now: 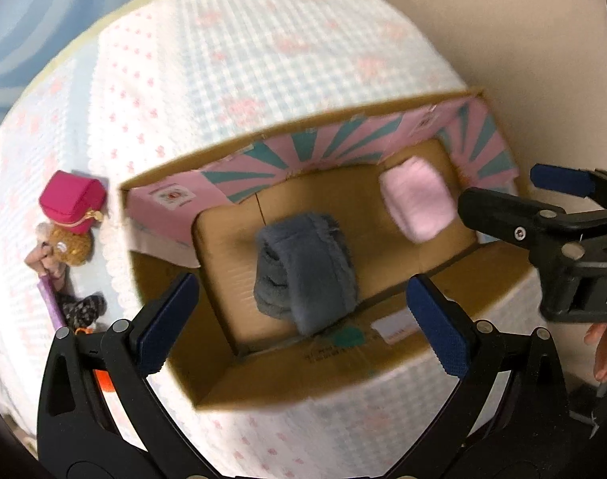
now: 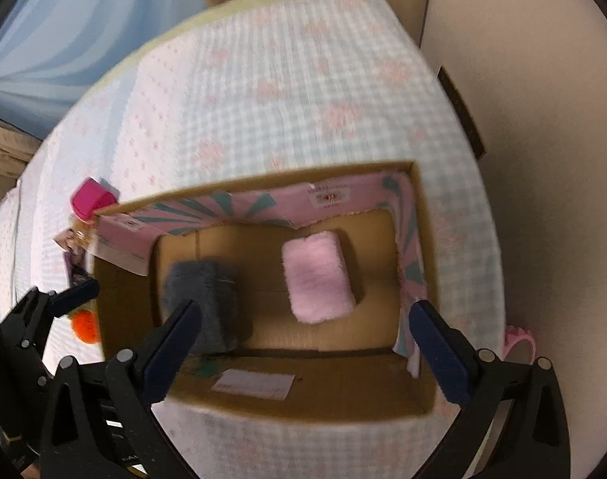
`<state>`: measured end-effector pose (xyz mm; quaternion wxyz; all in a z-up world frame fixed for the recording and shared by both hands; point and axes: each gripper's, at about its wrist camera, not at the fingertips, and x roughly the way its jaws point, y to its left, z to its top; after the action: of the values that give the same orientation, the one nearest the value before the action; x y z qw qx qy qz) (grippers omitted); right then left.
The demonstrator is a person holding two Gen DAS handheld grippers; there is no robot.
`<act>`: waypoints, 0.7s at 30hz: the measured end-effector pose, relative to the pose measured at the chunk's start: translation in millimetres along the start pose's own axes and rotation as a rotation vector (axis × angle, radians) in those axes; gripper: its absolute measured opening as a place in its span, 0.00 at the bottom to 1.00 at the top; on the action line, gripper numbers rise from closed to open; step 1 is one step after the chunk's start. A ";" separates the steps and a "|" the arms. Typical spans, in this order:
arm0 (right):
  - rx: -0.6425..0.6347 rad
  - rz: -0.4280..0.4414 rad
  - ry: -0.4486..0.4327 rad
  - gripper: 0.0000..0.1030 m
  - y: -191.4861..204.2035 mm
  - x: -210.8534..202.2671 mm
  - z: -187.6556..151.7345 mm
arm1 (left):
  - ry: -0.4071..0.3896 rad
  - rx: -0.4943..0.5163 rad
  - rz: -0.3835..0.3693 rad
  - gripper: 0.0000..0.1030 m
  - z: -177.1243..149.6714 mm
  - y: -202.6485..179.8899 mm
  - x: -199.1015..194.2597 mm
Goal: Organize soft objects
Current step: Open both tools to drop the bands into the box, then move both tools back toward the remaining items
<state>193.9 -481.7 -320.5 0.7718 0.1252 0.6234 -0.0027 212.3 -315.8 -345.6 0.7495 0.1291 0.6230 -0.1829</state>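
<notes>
Hand-held grippers (image 1: 299, 327) (image 2: 303, 351) over two, seemingly rolled, towels (image 1: 303, 271) (image 2: 317, 277).

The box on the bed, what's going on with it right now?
A person holds a gripper in each hand above an open cardboard box on the bedspread. Both the left gripper and the right gripper are open and empty. A grey towel and a pink towel lie apart on the box floor. A magenta pouch and other small items sit outside, left of the box.

Only a white "D" shows on the right gripper (image 1: 499, 195).
</notes>
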 end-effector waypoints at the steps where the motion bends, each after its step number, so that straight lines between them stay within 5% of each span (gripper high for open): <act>1: 0.003 -0.002 -0.014 1.00 3.0 -12.0 -2.0 | -0.018 -0.008 -0.007 1.00 -2.3 1.6 -9.8; 13: -0.003 -0.056 -0.282 1.00 63.5 -193.2 -69.2 | -0.260 -0.027 -0.016 1.00 -43.5 17.4 -172.4; 21: -0.053 -0.123 -0.441 1.00 115.0 -270.7 -120.4 | -0.465 -0.044 -0.005 1.00 -93.8 45.1 -292.0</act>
<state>36.2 -387.8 -61.0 0.8907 0.0634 0.4460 -0.0607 102.9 -202.5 -78.5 0.8750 0.0654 0.4378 -0.1958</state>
